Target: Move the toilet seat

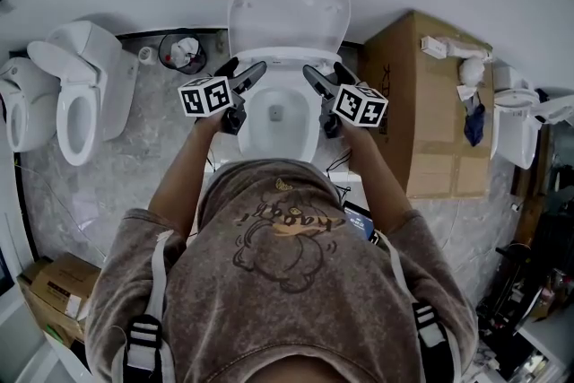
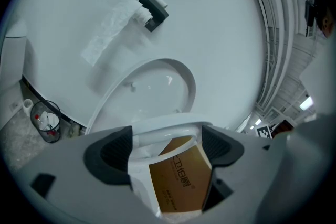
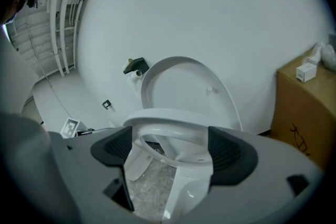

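Nearest, a person's brown fleecy hoodie [image 1: 278, 282], printed with a cartoon figure, is filling the lower head view and hiding the front of the toilet. The left gripper [image 1: 242, 72] and right gripper [image 1: 325, 74], each carrying a marker cube, are flanking the glossy white ceramic bowl [image 1: 276, 117]. Both are standing with their dark ribbed pads wide apart. The toilet seat [image 3: 163, 115], a smooth white plastic ring, is arching across the gap between each pair of jaws, seemingly raised off the bowl rim, and neither gripper view is showing a pad clearly pressing on it. Through the ring the left gripper view is catching a printed brown face of the cardboard box [image 1: 430, 103] standing to the right of the toilet; small white items are lying on its top, too small to name. The oval lid [image 1: 287, 9] is leaning upright against the plain white wall. On the far left a round wire waste bin [image 1: 182, 52] is holding crumpled white and red waste, beside a second white toilet [image 1: 76, 94] on the grey marbled floor [image 1: 161, 121]. A black holder [image 2: 153, 9] on the wall is trailing a strip of toilet paper [image 2: 107, 31]. Dark clutter at the right edge is staying cut off and unreadable.
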Available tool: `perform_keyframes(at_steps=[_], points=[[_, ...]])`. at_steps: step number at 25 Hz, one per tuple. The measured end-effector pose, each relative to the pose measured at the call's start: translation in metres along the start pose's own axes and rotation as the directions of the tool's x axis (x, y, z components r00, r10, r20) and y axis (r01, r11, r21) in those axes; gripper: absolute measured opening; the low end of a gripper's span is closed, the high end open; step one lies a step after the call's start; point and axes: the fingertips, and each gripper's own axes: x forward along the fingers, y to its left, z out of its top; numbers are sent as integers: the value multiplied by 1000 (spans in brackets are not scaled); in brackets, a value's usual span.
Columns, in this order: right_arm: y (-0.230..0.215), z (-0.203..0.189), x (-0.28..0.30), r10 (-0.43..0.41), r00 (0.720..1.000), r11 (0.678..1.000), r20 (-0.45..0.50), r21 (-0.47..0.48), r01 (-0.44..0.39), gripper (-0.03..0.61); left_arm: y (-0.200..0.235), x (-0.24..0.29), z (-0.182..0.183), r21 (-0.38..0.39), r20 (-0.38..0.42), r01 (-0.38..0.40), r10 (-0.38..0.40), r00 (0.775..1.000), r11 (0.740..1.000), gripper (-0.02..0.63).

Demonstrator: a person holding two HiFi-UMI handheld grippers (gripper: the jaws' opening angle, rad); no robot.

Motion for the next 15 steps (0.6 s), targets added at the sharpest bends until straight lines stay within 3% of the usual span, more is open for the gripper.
perform_keyframes(at_steps=[15], points=[[-14,38,40,-10,1000,1000,21,-15,10,440,20,32,39,8,34,-36,36,999,999,408]])
